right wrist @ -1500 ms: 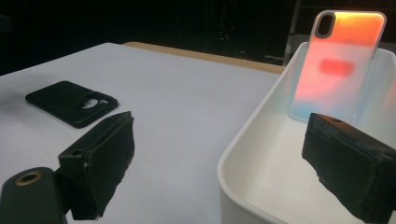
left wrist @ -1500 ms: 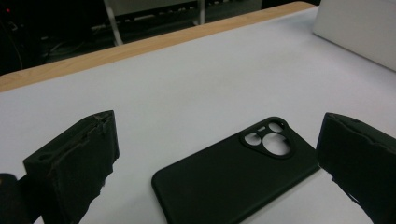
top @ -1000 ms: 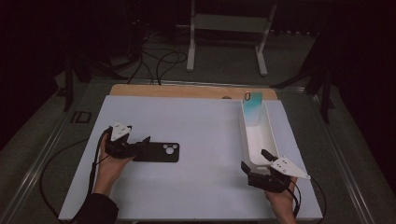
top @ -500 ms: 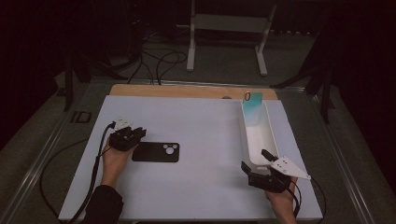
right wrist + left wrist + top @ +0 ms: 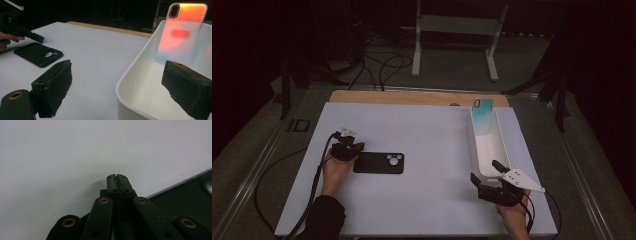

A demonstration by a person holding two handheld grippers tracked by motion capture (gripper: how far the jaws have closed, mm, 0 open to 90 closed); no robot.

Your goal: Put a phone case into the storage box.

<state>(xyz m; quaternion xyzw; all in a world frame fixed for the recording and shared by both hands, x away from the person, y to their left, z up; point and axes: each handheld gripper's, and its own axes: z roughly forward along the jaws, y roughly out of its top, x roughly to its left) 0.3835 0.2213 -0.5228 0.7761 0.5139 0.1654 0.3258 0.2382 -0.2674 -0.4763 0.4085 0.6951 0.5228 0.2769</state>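
- The left claw (image 5: pixel 348 148) is seen in the high view at the left part of the bench (image 5: pixel 432 135), just beside the left end of a black phone case (image 5: pixel 378 163).
- In the left gripper view, the left claw's jaws are pressed together with nothing between them — the tips hang over bare white surface, and the black phone case (image 5: pixel 185 195) lies just to one side.
- The black phone case is laid flat, camera cutouts up, left of the bench's middle.
- The right claw (image 5: pixel 489 180) is held near the front right corner of the bench, at the near end of a white tray (image 5: pixel 499 145).
- In the right gripper view, its jaws are spread wide apart — one over the bench, one over the white tray (image 5: pixel 130 82).
- A translucent phone case (image 5: pixel 182 32) is propped upright against the tray's far wall.
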